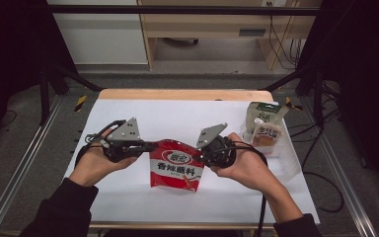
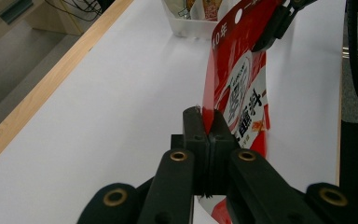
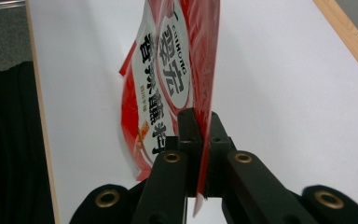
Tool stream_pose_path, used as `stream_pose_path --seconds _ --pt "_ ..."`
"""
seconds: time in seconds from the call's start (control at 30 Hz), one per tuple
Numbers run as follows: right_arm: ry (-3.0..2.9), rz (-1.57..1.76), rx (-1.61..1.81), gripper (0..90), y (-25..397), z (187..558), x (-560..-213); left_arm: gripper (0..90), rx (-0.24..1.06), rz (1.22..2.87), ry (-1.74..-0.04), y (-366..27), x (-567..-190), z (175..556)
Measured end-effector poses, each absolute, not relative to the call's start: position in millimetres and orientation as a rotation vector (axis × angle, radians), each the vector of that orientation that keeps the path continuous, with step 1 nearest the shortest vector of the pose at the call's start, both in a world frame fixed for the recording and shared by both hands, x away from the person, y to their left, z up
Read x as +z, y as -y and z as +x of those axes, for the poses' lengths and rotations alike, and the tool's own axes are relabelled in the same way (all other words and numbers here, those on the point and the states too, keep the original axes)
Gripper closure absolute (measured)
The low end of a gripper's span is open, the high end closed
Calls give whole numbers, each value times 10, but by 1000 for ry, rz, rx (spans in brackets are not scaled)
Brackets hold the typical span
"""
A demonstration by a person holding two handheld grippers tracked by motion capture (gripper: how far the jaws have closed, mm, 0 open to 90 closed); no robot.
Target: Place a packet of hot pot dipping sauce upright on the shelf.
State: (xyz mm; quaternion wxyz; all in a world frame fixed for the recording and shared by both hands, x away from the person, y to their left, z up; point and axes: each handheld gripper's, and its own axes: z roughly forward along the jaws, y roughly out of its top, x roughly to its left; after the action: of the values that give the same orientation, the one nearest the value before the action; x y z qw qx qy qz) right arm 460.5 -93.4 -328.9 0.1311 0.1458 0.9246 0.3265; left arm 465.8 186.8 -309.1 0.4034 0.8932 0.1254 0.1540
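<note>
- Nearest to us, our forearms in dark sleeves come in from the bottom of the high view, and each hand holds one gripper above the white bench [image 1: 128, 197].
- Our left gripper [image 1: 150, 146] has its jaws clenched on the left upper corner of the red seasoning pouch [image 1: 176, 170]; in the left gripper view the thin red edge [image 2: 208, 109] sits pinched between the two black jaws.
- Our right gripper [image 1: 197, 153] grasps the opposite upper corner in the same way, and in the right gripper view the jaws close on the pouch edge [image 3: 205, 121].
- The pouch hangs between the two grippers over the middle of the bench, with its printed face toward us.
- Farther away, at the right rear of the bench, a clear plastic bin [image 1: 288, 158] holds a beige and green snack bag [image 1: 262, 123].
- Beyond this, the wooden edge of the bench [image 1: 185, 94] meets the grey floor.
</note>
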Motion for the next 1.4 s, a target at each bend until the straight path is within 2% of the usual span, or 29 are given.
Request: stream_pose_path --seconds 0.13,0.37,0.6,0.87,1.4 --pt "-2693 385 950 899 903 4615 -3215 762 393 2231 -344 -1920 -3098 4612" --pt "-2679 369 922 899 904 4673 -3076 395 467 2206 -417 -2060 -3192 4511" --pt "-2643 418 919 899 1031 4748 -2999 202 493 2178 -518 -2173 -3431 4472" --pt "-2590 504 939 899 1269 4787 -2851 111 506 2176 -637 -2214 -3777 4460" --pt "-2470 611 991 900 1734 4700 -2476 91 533 2166 -762 -2391 -4332 4395"
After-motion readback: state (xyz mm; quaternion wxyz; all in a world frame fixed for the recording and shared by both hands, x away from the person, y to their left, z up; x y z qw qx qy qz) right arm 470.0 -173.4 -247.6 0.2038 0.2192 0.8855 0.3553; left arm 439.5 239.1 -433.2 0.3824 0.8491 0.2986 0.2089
